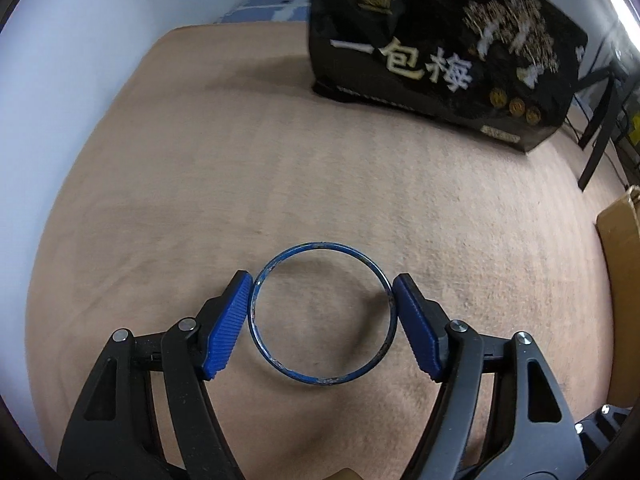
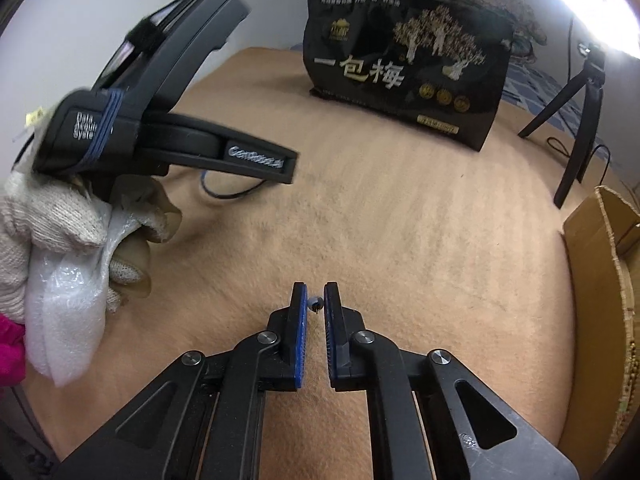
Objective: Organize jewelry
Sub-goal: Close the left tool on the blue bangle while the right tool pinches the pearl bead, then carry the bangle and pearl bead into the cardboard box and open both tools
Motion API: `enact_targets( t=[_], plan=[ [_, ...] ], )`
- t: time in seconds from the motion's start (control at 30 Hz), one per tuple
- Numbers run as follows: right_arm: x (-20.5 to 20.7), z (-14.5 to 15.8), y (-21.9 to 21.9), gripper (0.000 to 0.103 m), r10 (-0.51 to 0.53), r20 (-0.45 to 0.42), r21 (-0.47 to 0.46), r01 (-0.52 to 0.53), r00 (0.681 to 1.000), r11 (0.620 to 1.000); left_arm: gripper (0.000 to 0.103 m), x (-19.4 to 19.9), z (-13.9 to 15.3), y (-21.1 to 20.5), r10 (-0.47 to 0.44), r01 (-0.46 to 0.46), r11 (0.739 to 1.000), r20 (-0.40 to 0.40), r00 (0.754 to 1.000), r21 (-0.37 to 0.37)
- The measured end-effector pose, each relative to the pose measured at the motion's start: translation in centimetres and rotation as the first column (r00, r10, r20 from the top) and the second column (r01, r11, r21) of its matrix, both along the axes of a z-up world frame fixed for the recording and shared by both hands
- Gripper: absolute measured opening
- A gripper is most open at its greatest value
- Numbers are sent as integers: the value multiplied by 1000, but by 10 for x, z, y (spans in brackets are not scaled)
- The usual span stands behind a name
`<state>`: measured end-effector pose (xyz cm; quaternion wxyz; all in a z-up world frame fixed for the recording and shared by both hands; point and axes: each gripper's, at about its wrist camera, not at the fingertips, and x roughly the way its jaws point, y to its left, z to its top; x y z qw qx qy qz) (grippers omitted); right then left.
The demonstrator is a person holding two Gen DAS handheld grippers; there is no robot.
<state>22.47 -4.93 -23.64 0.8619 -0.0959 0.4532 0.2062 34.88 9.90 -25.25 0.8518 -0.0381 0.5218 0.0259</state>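
Note:
In the left wrist view a thin blue bangle (image 1: 322, 245) with chipped paint hangs between the blue pads of my left gripper (image 1: 322, 300). Both pads press on its sides, and its shadow falls on the tan blanket (image 1: 280, 160) beneath. In the right wrist view my right gripper (image 2: 316, 296) is shut on a tiny dark bead-like piece of jewelry (image 2: 316, 303) at its fingertips, just above the blanket. The left gripper's black body (image 2: 160, 136) shows at upper left, held by a gloved hand (image 2: 44, 216), with an arc of the bangle (image 2: 218, 195) below it.
A black snack bag (image 1: 440, 52) (image 2: 404, 68) stands at the back of the blanket. A cardboard box (image 2: 600, 248) sits at the right edge, with a black tripod (image 2: 580, 100) behind it. The gloved hand also holds a clear plastic bag (image 2: 68, 300).

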Motion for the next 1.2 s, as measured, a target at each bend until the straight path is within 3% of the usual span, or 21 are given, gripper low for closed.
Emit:
enact_targets(
  t=[0.3, 0.53, 1.2],
  plan=[
    [-21, 40, -16, 7, -11, 65, 12, 11, 998, 1000, 74, -21, 39, 2, 2, -1, 1000, 61, 998, -13],
    [-34, 69, -52, 7, -51, 116, 19, 49, 992, 999, 74, -37, 67, -26, -49, 51, 999, 111, 993, -15],
    [-43, 103, -185, 7, -254, 144, 40, 251, 956, 967, 74, -49, 122, -166, -265, 280, 959, 214, 940, -39]
  ],
)
